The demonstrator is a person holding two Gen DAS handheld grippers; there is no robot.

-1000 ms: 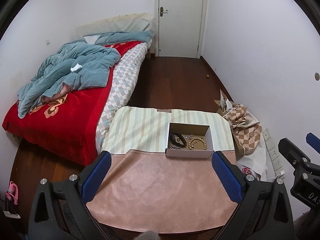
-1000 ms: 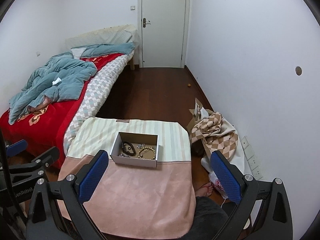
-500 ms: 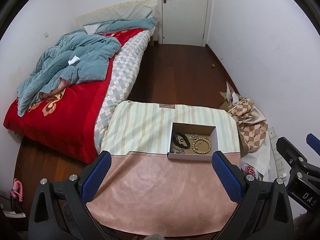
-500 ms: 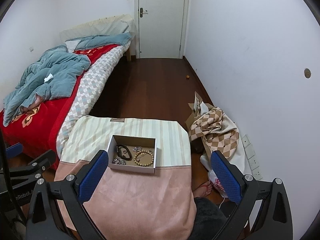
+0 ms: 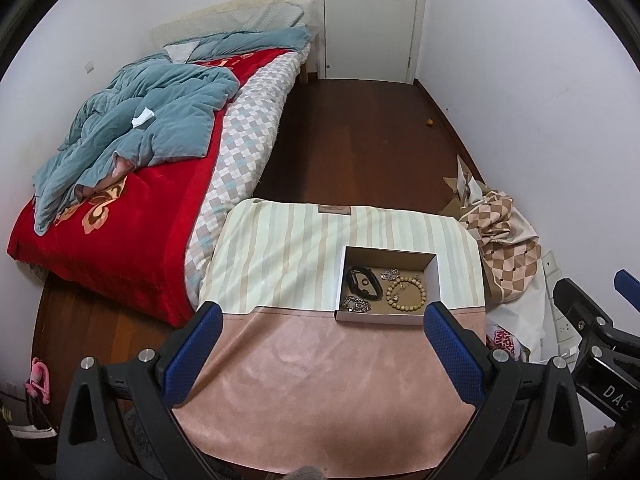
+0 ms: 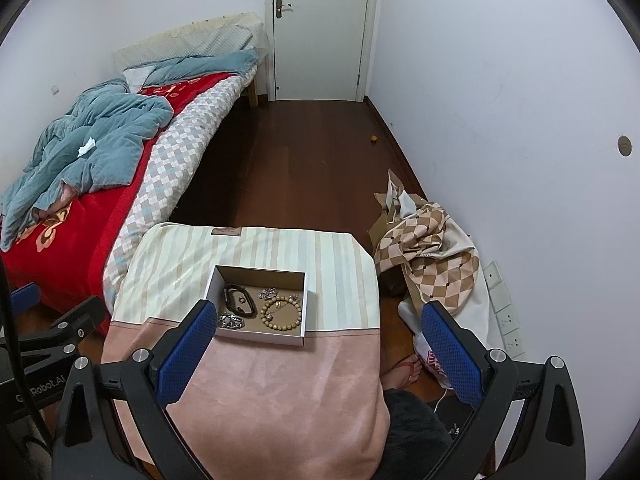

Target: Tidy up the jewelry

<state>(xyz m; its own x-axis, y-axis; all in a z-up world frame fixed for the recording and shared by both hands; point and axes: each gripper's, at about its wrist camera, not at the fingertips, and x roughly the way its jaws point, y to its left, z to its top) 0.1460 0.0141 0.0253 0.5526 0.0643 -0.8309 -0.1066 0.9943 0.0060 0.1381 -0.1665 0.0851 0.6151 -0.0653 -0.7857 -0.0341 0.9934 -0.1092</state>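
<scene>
A shallow white cardboard box [image 5: 434,280] [image 6: 306,308] sits on a small table covered with a pink and striped cloth [image 5: 320,380] [image 6: 280,392]. Inside lie a wooden bead bracelet [image 5: 405,294] [image 6: 281,313], a black band [image 5: 363,282] [image 6: 239,301], a silver chain bracelet [image 5: 356,305] [image 6: 231,321] and a small silver piece [image 5: 390,275] [image 6: 269,293]. My left gripper [image 5: 324,320] is open and empty, held above the table's near part. My right gripper [image 6: 318,316] is open and empty, above the table's right side.
A bed with a red blanket and blue quilt [image 5: 132,140] stands to the left. A checkered cloth heap [image 6: 428,256] lies on the floor by the right wall. A foot in a sandal [image 6: 404,372] is beside the table. A closed door [image 6: 320,28] is at the back.
Both grippers have risen and tilted down, so the box of jewelry shows more from above. The jaws have stayed open. Nothing on the table has moved.
</scene>
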